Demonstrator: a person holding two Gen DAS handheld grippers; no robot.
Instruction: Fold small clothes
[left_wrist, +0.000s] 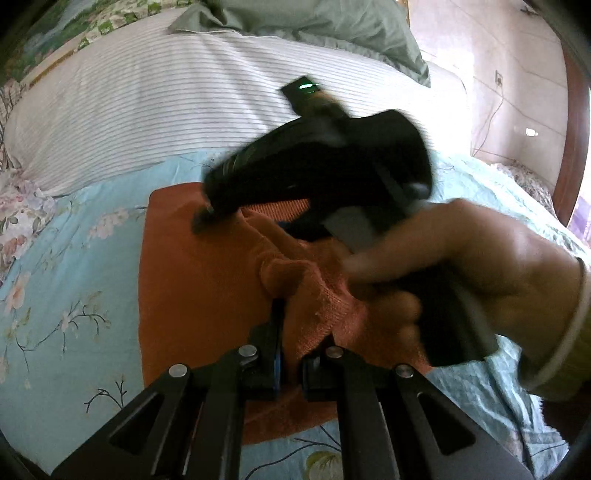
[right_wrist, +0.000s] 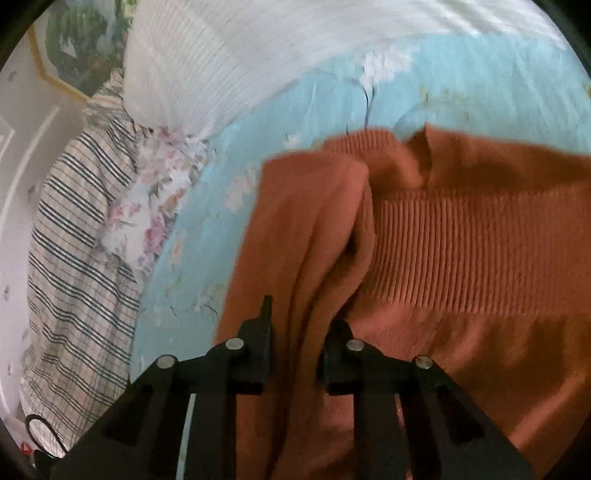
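Lying on the bed's light blue floral sheet (left_wrist: 74, 258): one rust-orange knit sweater (left_wrist: 199, 280), long axis running away from the left wrist camera toward the striped white pillow (left_wrist: 147, 110). Showing a broad ribbed band (right_wrist: 461, 251) across the body in the right wrist view, plain fine knit elsewhere.

Clamping a bunched fold of the sweater between both jaws: left gripper (left_wrist: 291, 354), fabric rising in a soft ridge ahead of it. Pinching another hanging fold: right gripper (right_wrist: 295, 347), cloth draping down between its fingers. Blurring across the left view, that right gripper (left_wrist: 207, 218) in the person's right hand (left_wrist: 480, 273).

Resting behind: one grey-green pillow (left_wrist: 314, 26); one plaid blanket (right_wrist: 81, 258) at the bed's edge.
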